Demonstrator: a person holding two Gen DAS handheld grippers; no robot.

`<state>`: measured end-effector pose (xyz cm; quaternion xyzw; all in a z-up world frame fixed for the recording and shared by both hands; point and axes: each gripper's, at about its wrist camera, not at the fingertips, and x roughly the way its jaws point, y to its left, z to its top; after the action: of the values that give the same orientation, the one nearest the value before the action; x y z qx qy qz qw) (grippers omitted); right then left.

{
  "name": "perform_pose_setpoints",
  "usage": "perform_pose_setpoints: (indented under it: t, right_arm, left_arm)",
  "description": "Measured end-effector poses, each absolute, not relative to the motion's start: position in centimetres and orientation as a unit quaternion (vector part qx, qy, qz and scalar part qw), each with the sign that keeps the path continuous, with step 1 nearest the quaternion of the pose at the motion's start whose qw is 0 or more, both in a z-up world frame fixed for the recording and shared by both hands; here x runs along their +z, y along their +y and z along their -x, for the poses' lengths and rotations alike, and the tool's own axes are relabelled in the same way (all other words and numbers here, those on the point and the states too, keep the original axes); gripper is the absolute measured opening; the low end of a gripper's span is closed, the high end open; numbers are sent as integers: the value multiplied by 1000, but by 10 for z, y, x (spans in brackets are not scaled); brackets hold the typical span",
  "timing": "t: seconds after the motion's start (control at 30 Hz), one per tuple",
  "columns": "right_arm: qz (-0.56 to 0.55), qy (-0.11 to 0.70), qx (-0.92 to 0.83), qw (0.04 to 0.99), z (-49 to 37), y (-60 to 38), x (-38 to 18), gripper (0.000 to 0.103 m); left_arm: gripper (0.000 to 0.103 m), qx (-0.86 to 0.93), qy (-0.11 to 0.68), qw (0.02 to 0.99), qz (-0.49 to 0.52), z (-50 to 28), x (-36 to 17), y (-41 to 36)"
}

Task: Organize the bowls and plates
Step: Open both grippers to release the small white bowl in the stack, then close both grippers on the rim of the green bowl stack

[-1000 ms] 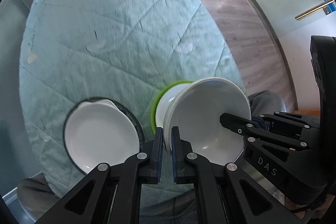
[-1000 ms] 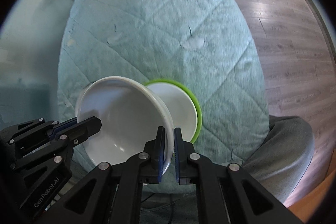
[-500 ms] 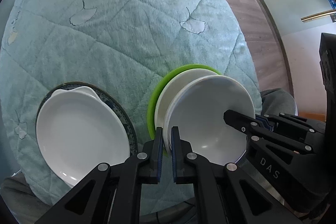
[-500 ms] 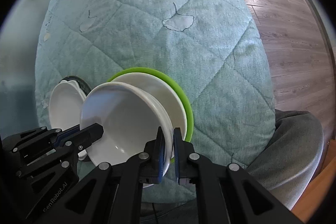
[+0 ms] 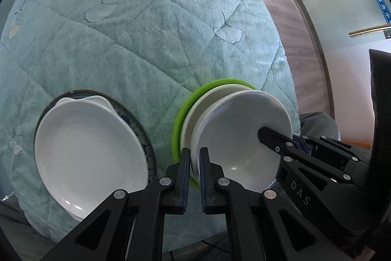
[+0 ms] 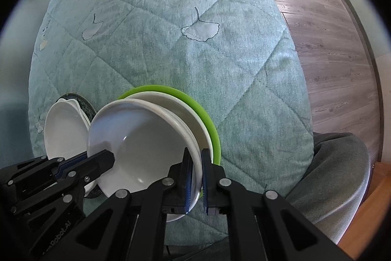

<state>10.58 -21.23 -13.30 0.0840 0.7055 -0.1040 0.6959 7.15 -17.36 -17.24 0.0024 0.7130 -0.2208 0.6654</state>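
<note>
A white bowl (image 5: 239,138) (image 6: 141,138) is held by its rim from two sides. My left gripper (image 5: 194,158) (image 6: 97,159) is shut on the bowl's left rim, and my right gripper (image 6: 195,160) (image 5: 288,138) is shut on the opposite rim. The bowl hangs low over a white plate (image 5: 195,111) (image 6: 180,107) that lies on a green plate (image 5: 185,114) (image 6: 205,114). Whether the bowl touches that plate I cannot tell. To the left, a white dish with small ears (image 5: 90,148) (image 6: 63,131) rests on a dark blue-rimmed plate (image 5: 139,124) (image 6: 84,103).
Everything stands near the front edge of a table under a teal quilted cloth (image 5: 146,40) (image 6: 171,40). A grey padded seat (image 6: 337,163) sits beside the table's right front corner. Wooden floor (image 6: 330,53) and a glass door (image 5: 342,4) lie to the right.
Both grippers have come down together with the bowl, which now sits close over the white and green plates. The table and the eared dish look nearer.
</note>
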Motion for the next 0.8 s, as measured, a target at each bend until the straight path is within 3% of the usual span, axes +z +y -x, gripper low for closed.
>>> perform_pose_setpoints:
  t: [0.33, 0.43, 0.57, 0.67, 0.7, 0.8]
  right_arm:
    - [-80, 704, -108, 697, -103, -209, -136, 8]
    - [-98, 700, -99, 701, -99, -214, -129, 12]
    - [-98, 686, -97, 715, -97, -229, -110, 48]
    - [-107, 671, -85, 729, -96, -237, -99, 71]
    - [-111, 667, -77, 732, -95, -241, -97, 76]
    - [-117, 666, -52, 735, -93, -251, -100, 79]
  left_arm:
    - [8, -207, 708, 675, 15, -70, -166, -151]
    - [20, -209, 707, 676, 17, -71, -168, -151]
    - [37, -222, 698, 680, 31, -74, -170, -150]
    - [38, -232, 698, 676, 45, -78, -171, -150]
    - [38, -234, 698, 675, 47, -79, -172, -150]
    - [38, -235, 702, 670, 44, -83, -176, -153]
